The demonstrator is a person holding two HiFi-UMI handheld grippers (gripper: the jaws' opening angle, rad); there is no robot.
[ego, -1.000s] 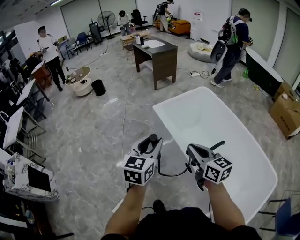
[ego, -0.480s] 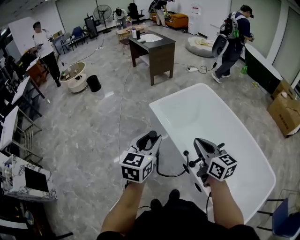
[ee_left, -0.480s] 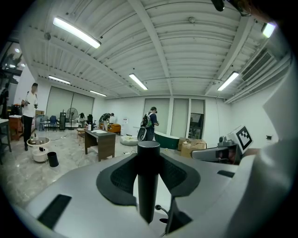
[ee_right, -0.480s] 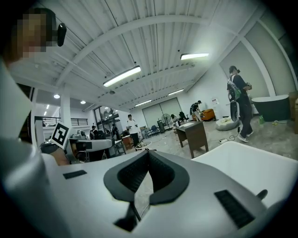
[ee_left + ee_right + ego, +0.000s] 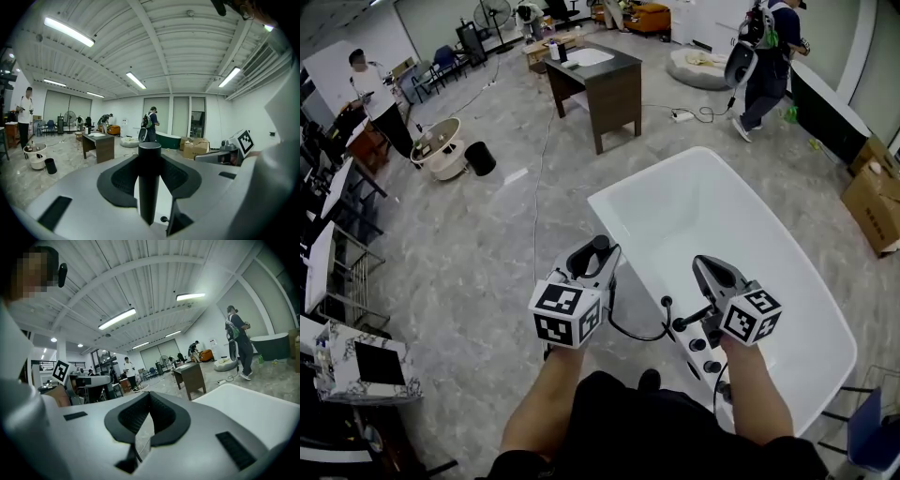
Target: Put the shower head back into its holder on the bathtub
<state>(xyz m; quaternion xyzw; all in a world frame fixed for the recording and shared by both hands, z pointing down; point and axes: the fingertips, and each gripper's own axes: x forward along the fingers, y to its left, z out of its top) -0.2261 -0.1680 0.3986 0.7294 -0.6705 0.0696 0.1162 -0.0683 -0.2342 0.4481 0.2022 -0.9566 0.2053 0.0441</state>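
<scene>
A: Well, where's the white oval bathtub (image 5: pixel 637 175)?
B: Just ahead. Beside its rim the left gripper (image 5: pixel 592 258) clamps the black cylindrical shower head (image 5: pixel 149 178) upright (its thin black hose (image 5: pixel 628 333) probably reaches the deck). The right gripper (image 5: pixel 149 399) is closed, empty.

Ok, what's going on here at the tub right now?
A person stands at the near end of the white oval bathtub with a hand-held gripper in each hand. The left hand-held gripper is clamped on the black cylindrical shower head handle, whose black hose loops across towards the black fittings on the tub's near rim. The right hand-held gripper is shut and empty, above those fittings. The shower head is not yet in its holder.
</scene>
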